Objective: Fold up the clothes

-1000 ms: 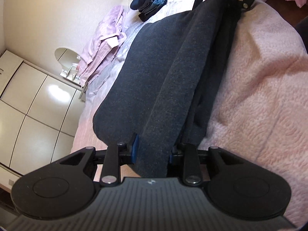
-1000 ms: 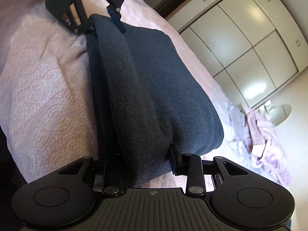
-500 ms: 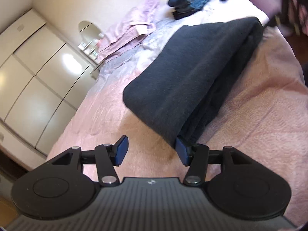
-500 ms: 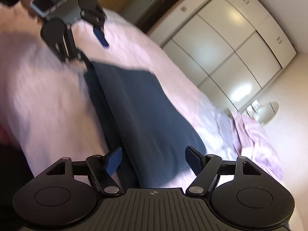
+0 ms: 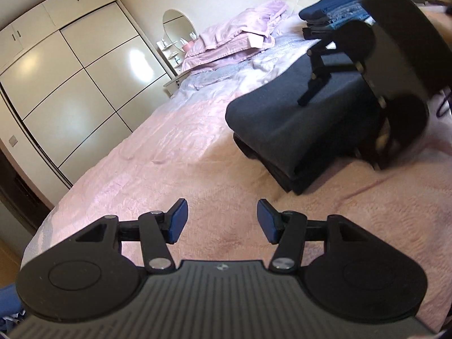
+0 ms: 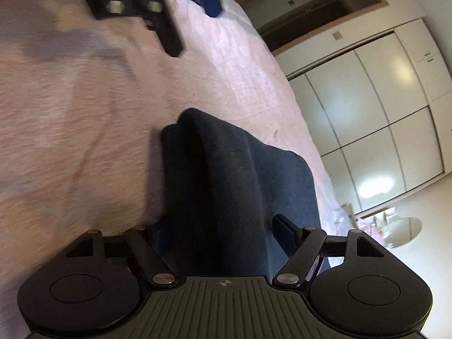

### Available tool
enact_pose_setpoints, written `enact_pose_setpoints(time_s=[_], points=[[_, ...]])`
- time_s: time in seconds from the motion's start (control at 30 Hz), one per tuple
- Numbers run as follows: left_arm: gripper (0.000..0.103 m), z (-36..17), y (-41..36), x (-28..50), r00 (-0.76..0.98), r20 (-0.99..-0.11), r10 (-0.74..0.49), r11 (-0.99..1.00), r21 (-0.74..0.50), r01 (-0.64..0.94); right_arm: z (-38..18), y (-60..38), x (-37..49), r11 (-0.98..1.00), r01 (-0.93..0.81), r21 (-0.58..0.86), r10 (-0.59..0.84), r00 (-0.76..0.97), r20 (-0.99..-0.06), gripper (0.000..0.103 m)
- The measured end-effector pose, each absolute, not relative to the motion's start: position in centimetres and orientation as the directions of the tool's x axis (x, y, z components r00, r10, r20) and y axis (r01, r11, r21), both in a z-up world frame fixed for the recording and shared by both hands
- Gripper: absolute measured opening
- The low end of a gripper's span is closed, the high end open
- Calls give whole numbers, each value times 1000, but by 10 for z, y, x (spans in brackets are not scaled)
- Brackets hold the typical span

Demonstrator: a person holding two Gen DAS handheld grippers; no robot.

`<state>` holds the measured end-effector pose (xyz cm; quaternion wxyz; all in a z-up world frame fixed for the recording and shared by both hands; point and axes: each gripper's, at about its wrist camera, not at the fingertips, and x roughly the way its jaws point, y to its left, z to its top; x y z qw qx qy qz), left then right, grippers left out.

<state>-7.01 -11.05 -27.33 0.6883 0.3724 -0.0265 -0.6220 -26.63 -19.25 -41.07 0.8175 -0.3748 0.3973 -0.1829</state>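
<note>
The dark folded garment lies on the pink bedspread, its long axis running from the 5 o'clock fold toward 1 o'clock in the left wrist view; thick, charcoal, stacked in layers. The left gripper hangs over bare bedspread, jaws spread and holding nothing. Only the right wrist view shows the right gripper straddling the garment's near end, jaws apart; only the left shows folded jeans at 1 o'clock.

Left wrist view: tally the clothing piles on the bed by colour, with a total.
Dark grey folded garment: 1
Lilac pile: 1
Blue denim stack: 1
Total: 3 piles on the pink bedspread.
</note>
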Motion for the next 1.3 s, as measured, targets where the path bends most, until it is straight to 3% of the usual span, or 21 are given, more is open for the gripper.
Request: enact_pose_setpoints(time_s=[0.1, 0.27, 0.37, 0.47, 0.57, 0.67, 0.73, 0.8, 0.97, 1.2, 1.3], points=[[51, -274, -107, -69, 220, -426, -878, -51, 540, 840, -397, -206, -268, 714, 62, -697, -569, 632, -527, 39], [51, -271, -108, -72, 228, -407, -884, -29, 535, 845, -367, -208, -277, 771, 142, -621, -524, 695, -492, 29], [51, -257, -102, -75, 250, -363, -898, 15, 540, 841, -317, -224, -275, 846, 254, -469, -473, 765, -437, 28], [51, -237, -94, -78, 276, -305, -912, 69, 547, 834, -246, -253, -286, 915, 377, -147, -404, 867, -292, 27], [51, -216, -84, -84, 286, -251, -925, 107, 549, 829, -196, -286, -327, 891, 409, 197, -404, 912, -67, 27], [54, -201, -76, -95, 269, -226, -936, 109, 540, 834, -195, -310, -382, 802, 369, 470, -469, 877, 111, 27], [56, -198, -74, -107, 236, -235, -943, 82, 525, 847, -226, -315, -418, 719, 349, 601, -536, 829, 159, 27], [56, -202, -77, -120, 195, -263, -945, 33, 516, 856, -267, -314, -450, 603, 384, 699, -625, 772, 115, 28], [56, -228, -101, -169, 64, -376, -924, -148, 510, 847, -368, -302, -516, 199, 530, 824, -722, 648, -242, 35], [62, -260, -130, -252, -83, -444, -892, -338, 533, 776, -364, -293, -566, 309, 562, 767, -668, 703, -246, 43], [63, -288, -137, -287, -96, -481, -871, -406, 597, 692, -351, -273, -602, 411, 674, 613, -707, 661, -253, 48]])
